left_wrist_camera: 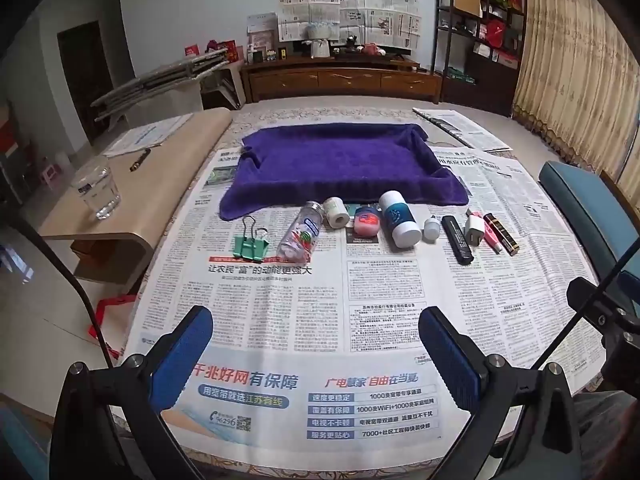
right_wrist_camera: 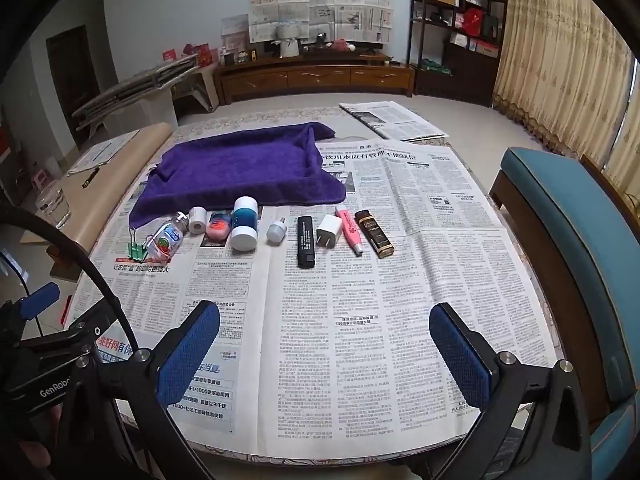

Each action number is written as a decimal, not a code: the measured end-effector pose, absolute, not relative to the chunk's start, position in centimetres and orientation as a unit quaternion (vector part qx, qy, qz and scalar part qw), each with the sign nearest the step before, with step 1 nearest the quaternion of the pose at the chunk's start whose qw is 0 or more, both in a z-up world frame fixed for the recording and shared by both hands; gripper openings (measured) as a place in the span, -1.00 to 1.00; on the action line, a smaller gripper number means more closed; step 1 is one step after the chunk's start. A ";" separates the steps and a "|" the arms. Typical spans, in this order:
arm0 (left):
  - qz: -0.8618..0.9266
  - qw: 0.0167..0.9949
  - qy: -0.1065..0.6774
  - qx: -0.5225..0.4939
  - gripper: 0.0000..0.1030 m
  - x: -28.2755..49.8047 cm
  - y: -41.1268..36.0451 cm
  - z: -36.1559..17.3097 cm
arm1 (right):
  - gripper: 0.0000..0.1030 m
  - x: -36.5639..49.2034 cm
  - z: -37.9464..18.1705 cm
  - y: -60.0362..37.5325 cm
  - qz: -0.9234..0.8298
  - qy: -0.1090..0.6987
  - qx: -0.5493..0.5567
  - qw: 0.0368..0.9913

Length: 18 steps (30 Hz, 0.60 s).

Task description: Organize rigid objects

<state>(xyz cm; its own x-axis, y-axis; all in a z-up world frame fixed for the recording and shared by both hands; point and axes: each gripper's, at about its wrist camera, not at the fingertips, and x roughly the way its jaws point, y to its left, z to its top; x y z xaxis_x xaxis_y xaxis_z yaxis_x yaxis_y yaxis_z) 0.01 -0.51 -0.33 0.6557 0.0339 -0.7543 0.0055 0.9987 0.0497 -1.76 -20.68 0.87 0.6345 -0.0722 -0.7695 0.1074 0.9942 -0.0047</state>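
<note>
A row of small objects lies on the newspaper in front of a purple towel (left_wrist_camera: 344, 168) (right_wrist_camera: 244, 172): a green binder clip (left_wrist_camera: 250, 246) (right_wrist_camera: 136, 250), a clear candy bottle (left_wrist_camera: 300, 236) (right_wrist_camera: 166, 240), a white tape roll (left_wrist_camera: 335, 212) (right_wrist_camera: 197, 219), a pink jar (left_wrist_camera: 365, 221) (right_wrist_camera: 219, 226), a blue-and-white container (left_wrist_camera: 400, 218) (right_wrist_camera: 244, 222), a small white bulb (left_wrist_camera: 431, 228) (right_wrist_camera: 277, 230), a black bar (left_wrist_camera: 457, 239) (right_wrist_camera: 306, 242), a white charger (left_wrist_camera: 475, 227) (right_wrist_camera: 329, 231), a pink highlighter (left_wrist_camera: 491, 236) (right_wrist_camera: 349, 230) and a black-gold lighter (left_wrist_camera: 502, 234) (right_wrist_camera: 374, 233). My left gripper (left_wrist_camera: 316, 320) and right gripper (right_wrist_camera: 324, 316) are open and empty, well short of the row.
A glass of water (left_wrist_camera: 97, 190) (right_wrist_camera: 54, 202) and a pen (left_wrist_camera: 140, 159) stand on the beige side table at left. A blue chair (right_wrist_camera: 568, 240) (left_wrist_camera: 580, 204) stands at the right table edge. A folded newspaper (right_wrist_camera: 392, 120) lies far right.
</note>
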 end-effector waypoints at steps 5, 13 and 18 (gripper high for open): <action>0.016 0.914 0.406 0.009 1.00 -0.3 0.4 0.5 | 0.99 -1.8 0.9 -20.4 -0.045 0.421 0.019 0.906; 0.026 0.913 0.408 -0.005 1.00 -0.2 1.4 0.4 | 0.99 -1.6 0.9 -20.1 -0.041 0.422 0.016 0.905; 0.027 0.912 0.409 -0.003 1.00 -0.1 1.4 0.4 | 0.99 -1.3 0.6 -19.8 -0.042 0.427 0.013 0.903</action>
